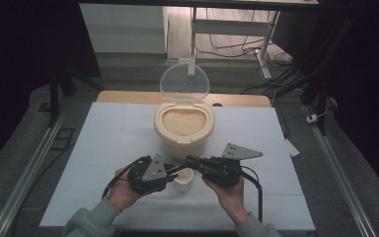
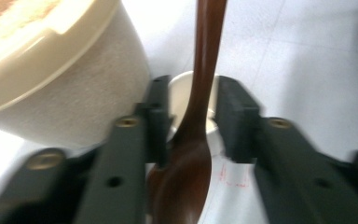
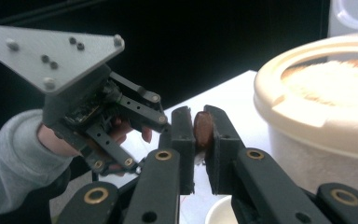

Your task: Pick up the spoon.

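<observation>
Left gripper (image 1: 167, 174): we see its fingers around the paper cup (image 1: 183, 179), near the tabletop's front edge.
Right gripper (image 3: 199, 132): fingers hold the brown spoon (image 2: 200, 93).
Writing: red marks on the cup, unreadable.

Cream container (image 1: 183, 129) with pale beige grain; dark brown spoon (image 2: 193, 140); white cup (image 1: 183, 179); black grippers; grey plates; pale blue-white table cover (image 1: 108, 143).

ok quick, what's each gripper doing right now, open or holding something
Left gripper: jaws around the small white cup.
Right gripper: shut on the brown spoon.
</observation>
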The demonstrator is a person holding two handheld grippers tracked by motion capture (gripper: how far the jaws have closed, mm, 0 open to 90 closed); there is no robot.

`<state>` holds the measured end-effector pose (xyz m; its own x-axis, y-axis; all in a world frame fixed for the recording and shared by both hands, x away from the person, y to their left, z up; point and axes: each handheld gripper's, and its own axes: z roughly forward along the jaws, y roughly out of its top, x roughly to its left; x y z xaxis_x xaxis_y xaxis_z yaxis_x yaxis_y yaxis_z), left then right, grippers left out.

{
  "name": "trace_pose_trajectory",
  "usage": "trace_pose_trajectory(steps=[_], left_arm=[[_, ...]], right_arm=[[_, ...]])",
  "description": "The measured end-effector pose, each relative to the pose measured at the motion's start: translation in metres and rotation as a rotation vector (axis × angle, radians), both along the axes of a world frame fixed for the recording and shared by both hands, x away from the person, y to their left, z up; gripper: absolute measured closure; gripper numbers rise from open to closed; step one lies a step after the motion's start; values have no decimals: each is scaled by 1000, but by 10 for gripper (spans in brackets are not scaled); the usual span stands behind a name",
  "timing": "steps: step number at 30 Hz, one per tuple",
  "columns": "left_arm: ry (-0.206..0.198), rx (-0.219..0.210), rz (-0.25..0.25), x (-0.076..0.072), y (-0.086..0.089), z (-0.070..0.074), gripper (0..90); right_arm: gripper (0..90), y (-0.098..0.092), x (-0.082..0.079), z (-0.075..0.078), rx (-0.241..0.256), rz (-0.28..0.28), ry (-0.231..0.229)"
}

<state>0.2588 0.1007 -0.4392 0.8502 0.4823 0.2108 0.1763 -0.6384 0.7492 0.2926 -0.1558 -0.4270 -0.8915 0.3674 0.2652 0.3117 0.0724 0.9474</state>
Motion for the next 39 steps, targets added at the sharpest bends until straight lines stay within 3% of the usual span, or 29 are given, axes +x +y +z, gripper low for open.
trace_pose_trajectory(steps=[2,4,5,6,11,15,22,27,34,39], left_arm=[[1,-15,12,0,3,0,487],[5,-65,57,-2,15,-1,411],[5,-65,57,-2,15,-1,385],[16,-102,85,-4,26,-3,365],[50,-166,158,-8,50,-12,311],[92,-214,247,-11,78,-28,296],[137,-226,342,-15,109,-52,270],[149,-228,379,-17,123,-60,260],[162,-212,405,-14,130,-69,242],[167,-194,397,-14,127,-70,232]], right_arm=[[824,-5,1,3,14,-12,-4],[824,-10,2,5,25,-22,-7],[824,-12,2,6,30,-28,-11],[824,-15,3,7,35,-32,-14],[824,-24,3,13,42,-50,-32],[824,-28,5,14,33,-55,-49],[824,-39,6,20,49,-73,-57],[824,-46,6,25,66,-85,-68],[824,-57,6,32,85,-106,-81],[824,-64,6,37,103,-120,-90]])
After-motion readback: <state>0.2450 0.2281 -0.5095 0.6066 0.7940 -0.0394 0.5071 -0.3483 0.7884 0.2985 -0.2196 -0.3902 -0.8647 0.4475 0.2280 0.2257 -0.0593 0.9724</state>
